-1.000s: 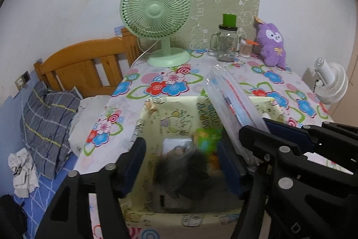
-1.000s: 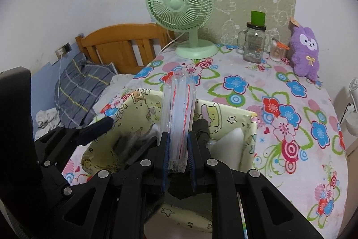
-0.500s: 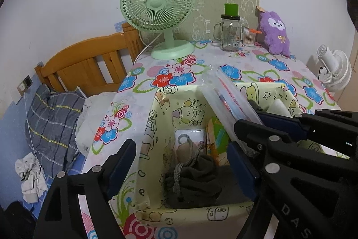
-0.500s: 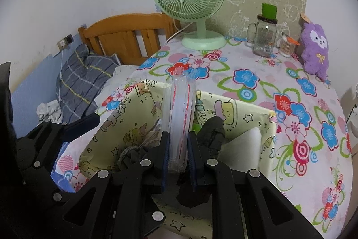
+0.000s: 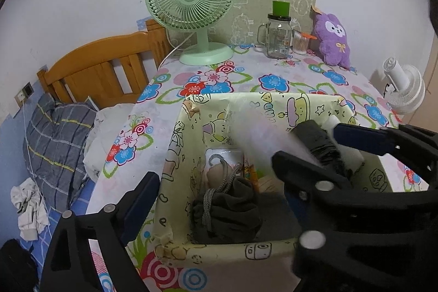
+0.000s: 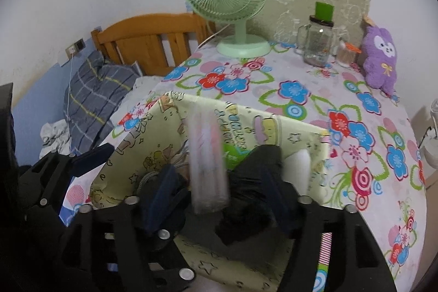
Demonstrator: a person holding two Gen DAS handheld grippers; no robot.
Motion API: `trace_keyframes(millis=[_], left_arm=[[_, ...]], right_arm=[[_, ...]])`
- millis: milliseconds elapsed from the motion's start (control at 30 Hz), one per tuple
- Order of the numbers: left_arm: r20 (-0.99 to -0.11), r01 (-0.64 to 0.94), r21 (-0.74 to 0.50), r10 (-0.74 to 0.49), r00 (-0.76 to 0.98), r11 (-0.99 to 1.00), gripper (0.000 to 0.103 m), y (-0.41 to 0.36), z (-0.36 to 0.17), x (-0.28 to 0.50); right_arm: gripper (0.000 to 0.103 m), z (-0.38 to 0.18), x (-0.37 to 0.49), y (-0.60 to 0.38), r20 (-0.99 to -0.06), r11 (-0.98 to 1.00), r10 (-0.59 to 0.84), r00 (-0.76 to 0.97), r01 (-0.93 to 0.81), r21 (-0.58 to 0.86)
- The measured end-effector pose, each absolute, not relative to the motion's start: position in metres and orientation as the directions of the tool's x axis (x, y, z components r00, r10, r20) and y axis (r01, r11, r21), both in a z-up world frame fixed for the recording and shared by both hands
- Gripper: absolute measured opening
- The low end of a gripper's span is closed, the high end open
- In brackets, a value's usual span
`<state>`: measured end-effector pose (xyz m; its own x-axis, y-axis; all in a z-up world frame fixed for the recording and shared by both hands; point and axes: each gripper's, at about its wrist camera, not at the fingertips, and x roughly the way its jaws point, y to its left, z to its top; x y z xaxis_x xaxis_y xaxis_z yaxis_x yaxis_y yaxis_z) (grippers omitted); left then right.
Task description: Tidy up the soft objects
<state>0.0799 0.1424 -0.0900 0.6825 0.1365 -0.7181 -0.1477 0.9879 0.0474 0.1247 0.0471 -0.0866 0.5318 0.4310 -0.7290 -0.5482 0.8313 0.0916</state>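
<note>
So the left gripper (image 5: 219, 182) is spread wide with nothing in it, jaws just been opening, one finger outside the box's (image 5: 169, 155) left wall. Inside the yellow cartoon-print box sits a dark grey pouch (image 5: 227, 210) with a cord. The right gripper (image 6: 216, 193) has just been opening too; the clear red-striped pack (image 6: 208, 155) is a blur between its fingers, over the box, pads off it.

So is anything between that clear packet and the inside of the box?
Nothing visible. The clear packet is blurred, loose between the right gripper jaws, which have just been opening, directly over the open box. Only dark cloth lies on the box floor below.
</note>
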Motion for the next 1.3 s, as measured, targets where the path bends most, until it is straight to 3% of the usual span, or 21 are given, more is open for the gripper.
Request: trace_keyframes(millis=[167, 500, 1167, 1300], left_arm=[[-0.705, -0.152, 0.041, 0.136, 0.696, 0.988, 0.095, 0.136, -0.084, 0.076], [-0.682, -0.152, 0.023, 0.126, 0.720, 0.988, 0.099, 0.118, -0.072, 0.075], [-0.590, -0.091, 0.021, 0.086, 0.803, 0.996, 0.103, 0.060, -0.025, 0.060], [-0.562, -0.077, 0.024, 0.077, 0.824, 0.997, 0.103, 0.047, -0.013, 0.051]], right_arm=[[0.073, -0.079, 0.119, 0.035, -0.713, 0.840, 0.430, 0.554, -0.534, 0.093], [0.093, -0.062, 0.110, 0.007, -0.662, 0.867, 0.409, 0.628, -0.493, 0.069], [0.095, -0.026, 0.089, -0.089, -0.555, 0.939, 0.334, 0.762, -0.318, 0.130], [0.101, -0.016, 0.078, -0.110, -0.515, 0.952, 0.304, 0.801, -0.272, 0.138]])
